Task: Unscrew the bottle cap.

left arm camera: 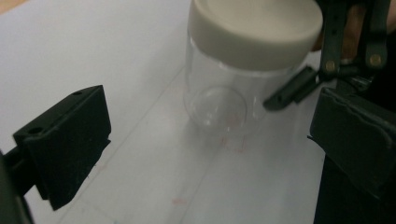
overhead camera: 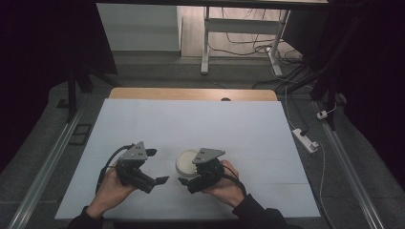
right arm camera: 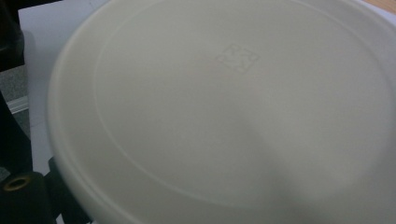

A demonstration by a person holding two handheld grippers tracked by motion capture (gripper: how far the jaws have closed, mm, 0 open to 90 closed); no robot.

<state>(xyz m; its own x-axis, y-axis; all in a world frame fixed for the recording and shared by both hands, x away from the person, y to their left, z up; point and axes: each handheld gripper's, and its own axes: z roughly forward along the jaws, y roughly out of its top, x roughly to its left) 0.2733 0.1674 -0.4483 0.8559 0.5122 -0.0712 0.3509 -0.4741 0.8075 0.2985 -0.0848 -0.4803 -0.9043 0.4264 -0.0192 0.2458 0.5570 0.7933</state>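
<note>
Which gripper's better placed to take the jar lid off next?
Right, probably. The right gripper is already at the jar, close over its white lid. The left gripper sits open beside the jar, better for steadying the clear body.

White sheet (overhead camera: 191, 124) spread over a wooden table (overhead camera: 191, 93) (bare wood visible along the far edge). Power strip (overhead camera: 305, 140) on the grey floor at right, cables (overhead camera: 248, 47) tangled beyond, near a white desk frame (overhead camera: 206, 43).
</note>
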